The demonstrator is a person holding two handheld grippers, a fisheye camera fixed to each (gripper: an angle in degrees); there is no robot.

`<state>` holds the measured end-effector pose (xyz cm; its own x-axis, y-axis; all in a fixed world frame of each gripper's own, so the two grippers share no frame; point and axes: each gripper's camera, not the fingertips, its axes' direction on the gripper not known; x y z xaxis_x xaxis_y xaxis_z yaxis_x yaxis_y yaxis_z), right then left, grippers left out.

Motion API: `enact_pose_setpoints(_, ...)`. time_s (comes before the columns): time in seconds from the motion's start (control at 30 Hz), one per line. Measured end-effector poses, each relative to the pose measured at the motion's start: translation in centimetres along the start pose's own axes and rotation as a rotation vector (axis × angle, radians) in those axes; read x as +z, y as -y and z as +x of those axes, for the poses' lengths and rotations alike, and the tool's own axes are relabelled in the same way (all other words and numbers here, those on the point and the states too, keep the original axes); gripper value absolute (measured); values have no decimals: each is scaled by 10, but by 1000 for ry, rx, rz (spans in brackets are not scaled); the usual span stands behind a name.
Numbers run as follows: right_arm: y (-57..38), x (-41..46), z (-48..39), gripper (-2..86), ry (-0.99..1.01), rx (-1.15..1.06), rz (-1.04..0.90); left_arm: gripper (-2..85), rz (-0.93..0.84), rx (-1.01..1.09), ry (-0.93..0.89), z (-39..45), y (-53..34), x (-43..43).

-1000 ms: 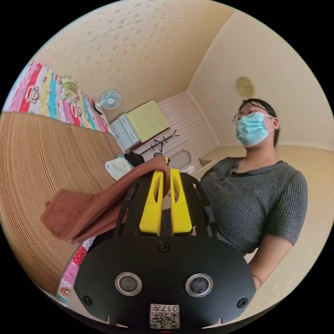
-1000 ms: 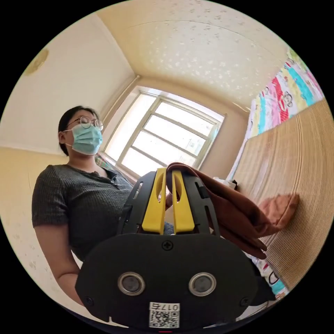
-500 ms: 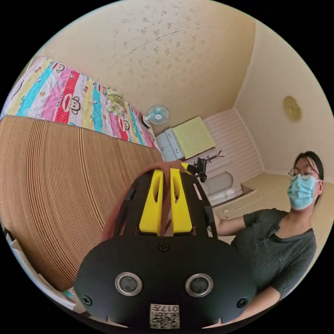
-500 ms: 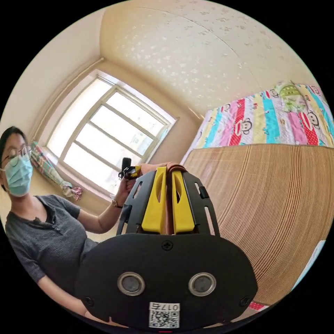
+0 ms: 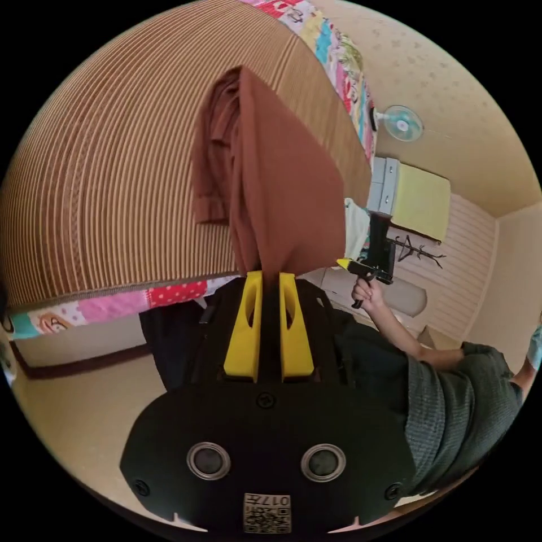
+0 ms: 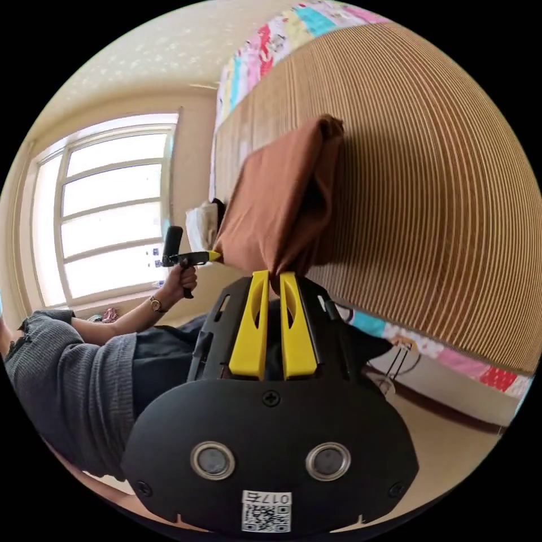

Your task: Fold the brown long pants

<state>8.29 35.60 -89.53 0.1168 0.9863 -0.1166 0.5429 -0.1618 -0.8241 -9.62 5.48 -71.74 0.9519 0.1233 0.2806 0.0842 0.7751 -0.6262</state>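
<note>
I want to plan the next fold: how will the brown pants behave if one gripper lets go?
The pants are probably floppy: they hang in soft folds from the left gripper and the right gripper. They look light, since two corner pinches carry them. A released corner would likely drop onto the mat.

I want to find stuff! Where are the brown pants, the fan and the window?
brown pants (image 5: 271,186): left gripper view, on the flat hanging cloth.
fan (image 5: 402,123): left gripper view, on the round blue head.
window (image 6: 107,209): right gripper view, on a middle pane.
</note>
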Motion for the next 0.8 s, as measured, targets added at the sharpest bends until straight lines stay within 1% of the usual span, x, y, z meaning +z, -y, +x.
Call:
enact_pose_setpoints(0.03, -5, 12, 19, 65, -49, 39, -73, 75, 16, -21, -13, -4, 0, -1)
enact_pose_setpoints(0.1, -4, 12, 39, 90, -60, 60, -101, 106, 120, -44, -98, -7, 8, -17)
enact_pose_setpoints(0.17, 9, 0, 52, 112, -3, 59, -69, 125, 171, -2, -124, 5, 30, -30)
enact_pose_setpoints(0.23, 41, -23, 61, 135, 88, 16, 5, 146, 182, 44, -106, 21, 61, -38)
enact_pose_setpoints(0.3, 72, -37, 64, 152, 112, -22, 50, 181, 171, 96, -78, 43, 109, -40)
enact_pose_setpoints(0.37, 107, -39, 70, 170, 114, -31, 50, 192, 144, 133, -71, 58, 143, -34)
enact_pose_setpoints(0.43, 146, -31, 80, 187, 193, -14, 39, 196, 40, 138, -22, 71, 176, -15)
enact_pose_setpoints(0.47, 153, -27, 81, 187, 224, -10, 31, 197, -22, 134, 43, 80, 191, -6)
enact_pose_setpoints(0.5, 165, -14, 82, 189, 254, -12, -17, 185, -51, 136, 107, 91, 199, -5)
enact_pose_setpoints(0.53, 173, 3, 80, 189, 218, -15, -94, 179, -65, 135, 123, 96, 202, -5)
enact_pose_setpoints(0.6, 173, 25, 72, 185, 178, -51, -159, 165, -47, 144, 149, 115, 197, -9)
enact_pose_setpoints(0.67, 165, 42, 67, 178, 190, -26, -151, 143, -69, 178, 142, 128, 189, -5)
enact_pose_setpoints(0.7, 155, 48, 62, 170, 163, -6, -123, 116, -74, 174, 174, 134, 180, -6)
enact_pose_setpoints(0.73, 145, 55, 60, 159, 152, 16, -117, 111, -77, 177, 188, 137, 175, -7)
enact_pose_setpoints(0.8, 128, 66, 60, 142, 208, 45, -146, 87, -118, 176, 176, 142, 155, -15)
